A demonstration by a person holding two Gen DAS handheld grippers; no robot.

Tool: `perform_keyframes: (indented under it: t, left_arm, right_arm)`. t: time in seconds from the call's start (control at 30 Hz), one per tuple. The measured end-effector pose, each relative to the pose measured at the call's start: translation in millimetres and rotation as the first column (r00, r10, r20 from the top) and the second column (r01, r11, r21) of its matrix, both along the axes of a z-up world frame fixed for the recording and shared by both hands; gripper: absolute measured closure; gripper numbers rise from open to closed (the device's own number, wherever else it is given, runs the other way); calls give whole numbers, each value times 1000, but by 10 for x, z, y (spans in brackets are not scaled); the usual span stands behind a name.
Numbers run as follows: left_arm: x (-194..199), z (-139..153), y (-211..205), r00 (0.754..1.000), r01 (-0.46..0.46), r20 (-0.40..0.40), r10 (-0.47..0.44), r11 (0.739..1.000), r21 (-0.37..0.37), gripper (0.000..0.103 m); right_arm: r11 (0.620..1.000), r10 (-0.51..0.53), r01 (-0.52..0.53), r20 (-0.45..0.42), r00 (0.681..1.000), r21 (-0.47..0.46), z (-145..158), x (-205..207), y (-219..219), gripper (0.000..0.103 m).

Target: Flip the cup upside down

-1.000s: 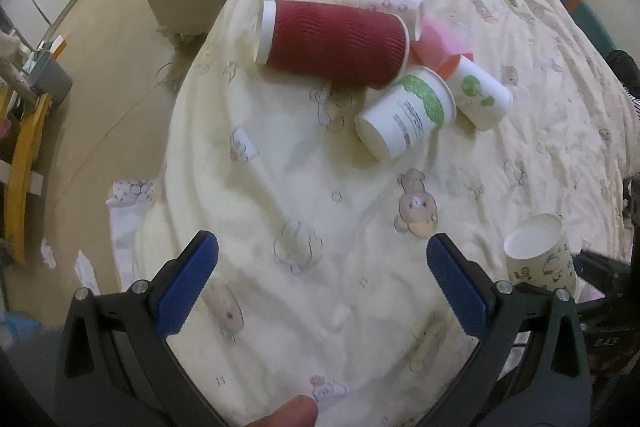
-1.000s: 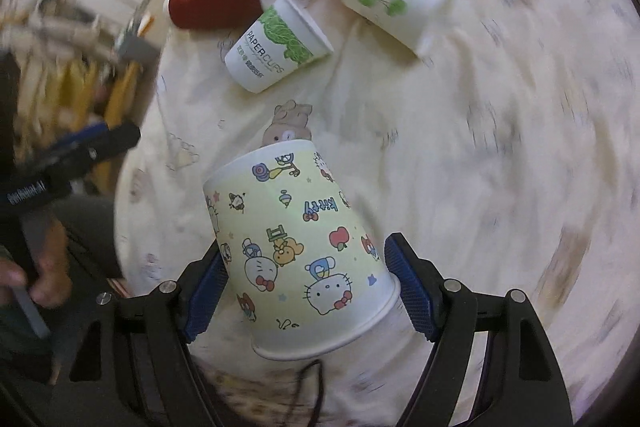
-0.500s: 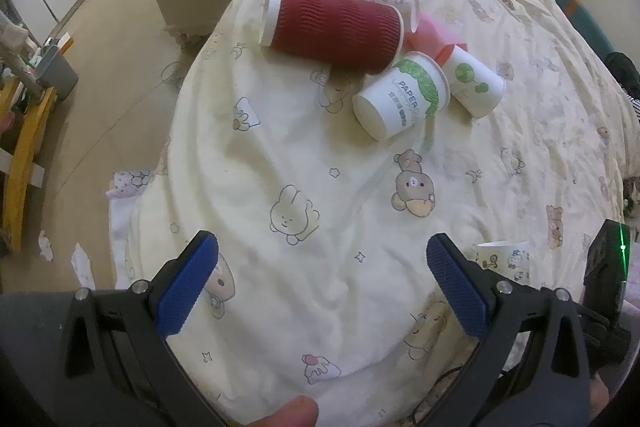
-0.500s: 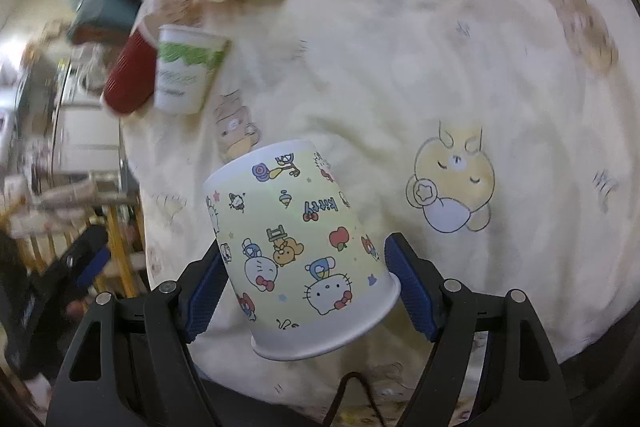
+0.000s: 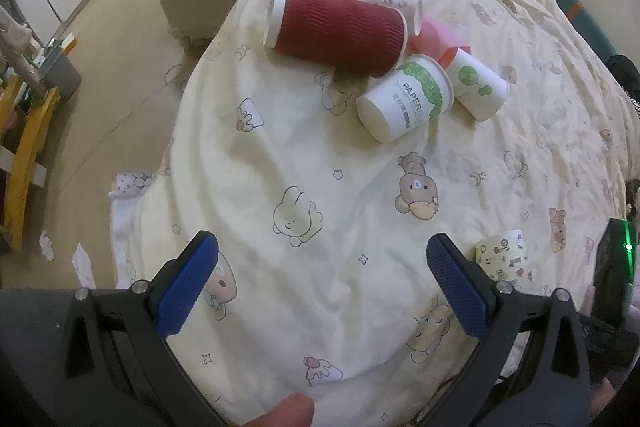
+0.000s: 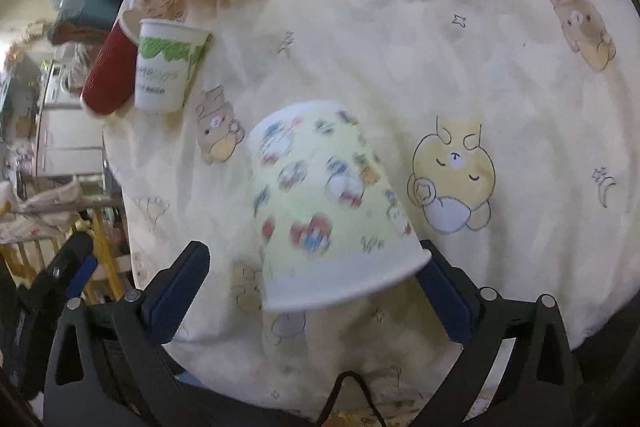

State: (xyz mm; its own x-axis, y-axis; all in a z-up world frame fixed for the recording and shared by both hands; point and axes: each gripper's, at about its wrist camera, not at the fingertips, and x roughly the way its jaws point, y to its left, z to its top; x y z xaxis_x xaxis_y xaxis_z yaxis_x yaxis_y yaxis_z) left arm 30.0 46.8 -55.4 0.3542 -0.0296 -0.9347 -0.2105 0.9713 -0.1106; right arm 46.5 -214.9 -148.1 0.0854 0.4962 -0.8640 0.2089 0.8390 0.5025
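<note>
A yellow cartoon-print paper cup (image 6: 326, 203) is mouth-down between the fingers of my right gripper (image 6: 310, 287), blurred and tilted over the bedspread (image 6: 440, 47). The jaws now stand wide, clear of the cup on the left and close on the right. The same cup shows in the left wrist view (image 5: 505, 261), base up on the bed beside the right gripper's body. My left gripper (image 5: 322, 287) is open and empty above the bedspread (image 5: 304, 155).
Several cups lie on their sides further up the bed: a red ribbed cup (image 5: 336, 29), a green-print cup (image 5: 406, 103), a white cup with green dots (image 5: 478, 87), a pink one (image 5: 434, 37). The bed edge and floor (image 5: 100, 75) are left.
My right gripper has opened and let go of the cartoon cup, which now appears blurred and lower on the bed, mouth down. The left gripper has barely moved.
</note>
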Motion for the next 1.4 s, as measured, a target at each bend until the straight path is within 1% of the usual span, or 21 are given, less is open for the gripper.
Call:
perform_keyframes:
  t: [0.03,0.17,0.33,0.43,0.5,0.6,0.7,0.77,0.8,0.87,0.93,1.03,1.13,1.23,1.33,1.4]
  left_arm:
    - [-4,-3,-18,1000,5,0,-5,1000,0,0]
    - [-30,-34,-118,1000,23,-14,-23,1000,-4,0]
    - [-61,-23,-268,998,53,-25,-53,999,3,0]
    - [-78,11,-372,997,77,-26,-76,997,17,0]
    - [-83,21,-441,996,86,-33,-85,996,25,0]
    - [-86,5,-509,995,87,-55,-86,996,4,0]
    - [-84,-4,-606,993,95,-71,-95,995,-4,0]
    - [-81,11,-680,992,106,-73,-106,994,-5,0]
    - [-76,19,-709,991,108,-76,-108,994,-6,0]
    - [-55,37,-763,991,109,-81,-109,994,-13,0]
    - [-35,53,-834,990,117,-83,-117,993,-6,0]
    - [17,64,-939,988,127,-86,-126,992,1,0]
    - [107,33,-1053,986,127,-105,-130,991,-27,0]
    - [246,-55,-1204,978,129,-159,-136,990,-54,0]
    - [346,-162,-1311,968,95,-221,-116,990,-104,1]
    - [397,-213,-1396,961,87,-251,-115,989,-119,1]
  right_arm:
    - [1000,16,-16,5,1000,-5,38,-16,10,0]
    - [992,107,-101,71,992,-75,227,-83,22,0]
    - [985,158,-151,92,983,-82,337,-185,-68,0]
    - [980,184,-172,136,973,-97,468,-252,-140,0]
    - [977,202,-186,174,964,-105,572,-277,-197,0]
    - [972,220,-192,242,945,-135,739,-297,-305,0]
    - [972,212,-165,321,923,-169,913,-318,-477,0]
    - [968,210,-136,386,898,-211,1019,-328,-617,0]
    - [967,210,-128,403,891,-221,1041,-323,-660,0]
    - [970,188,-93,447,874,-227,1081,-319,-808,0]
    - [974,159,-60,467,870,-220,1067,-309,-940,0]
    - [982,104,-13,477,873,-190,1014,-297,-1094,0]
    - [990,8,59,470,883,-129,968,-289,-1262,0]
    - [988,-50,113,475,879,-105,980,-285,-1364,0]
    - [983,-76,145,465,882,-115,956,-273,-1430,0]
    - [977,-102,176,459,883,-121,937,-273,-1488,0]
